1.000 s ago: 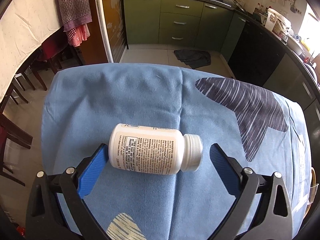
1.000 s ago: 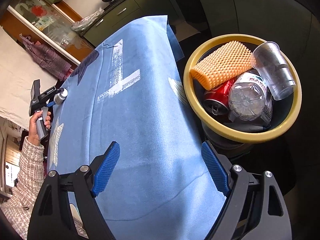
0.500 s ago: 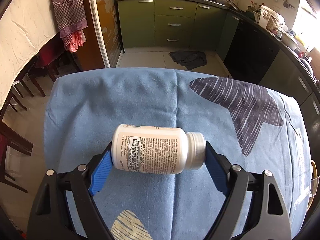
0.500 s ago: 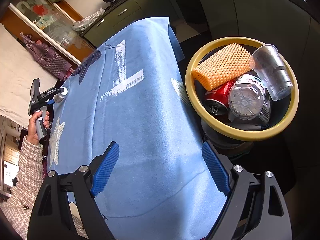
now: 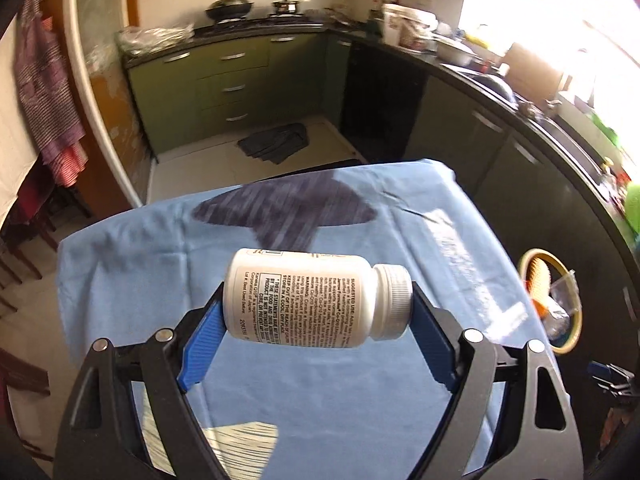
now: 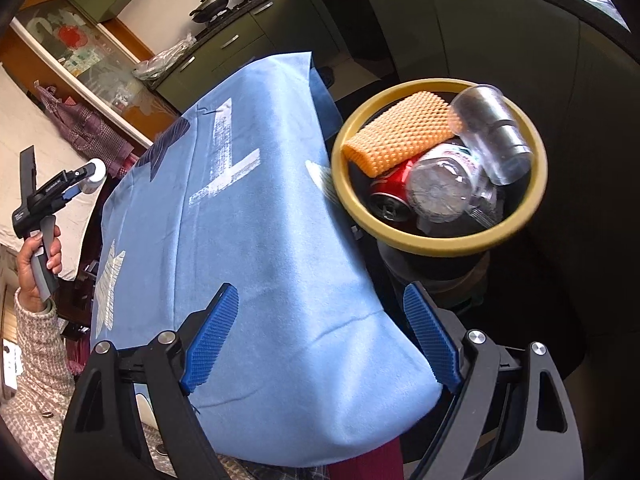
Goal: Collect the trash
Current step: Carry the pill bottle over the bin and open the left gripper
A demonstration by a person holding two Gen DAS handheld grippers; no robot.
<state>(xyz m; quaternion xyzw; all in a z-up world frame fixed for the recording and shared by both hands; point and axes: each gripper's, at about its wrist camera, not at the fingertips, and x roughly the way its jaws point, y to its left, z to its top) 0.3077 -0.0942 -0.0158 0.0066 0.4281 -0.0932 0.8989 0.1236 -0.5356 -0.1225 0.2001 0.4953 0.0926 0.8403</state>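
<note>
My left gripper (image 5: 316,312) is shut on a white pill bottle (image 5: 316,300), gripped end to end and held lying sideways above the blue tablecloth (image 5: 360,392). The bottle also shows in the right wrist view (image 6: 94,174), held up at the far left. The yellow-rimmed bin (image 6: 440,240) stands beside the table's right edge and holds an orange sponge (image 6: 400,136), a red can (image 6: 390,196), a crushed clear bottle (image 6: 440,188) and a clear cup (image 6: 492,132). The bin also shows in the left wrist view (image 5: 570,346). My right gripper (image 6: 320,336) is open and empty over the table's near end.
Green kitchen cabinets (image 5: 224,84) and a dark counter (image 5: 500,92) run behind and to the right of the table. A dark cloth (image 5: 276,144) lies on the floor. Wooden chairs (image 5: 24,248) stand to the left. The person's hand and sleeve (image 6: 36,280) are at the table's left.
My left gripper closed on the pill bottle and lifted it off the cloth, swinging to the right. My right gripper stayed open and barely moved.
</note>
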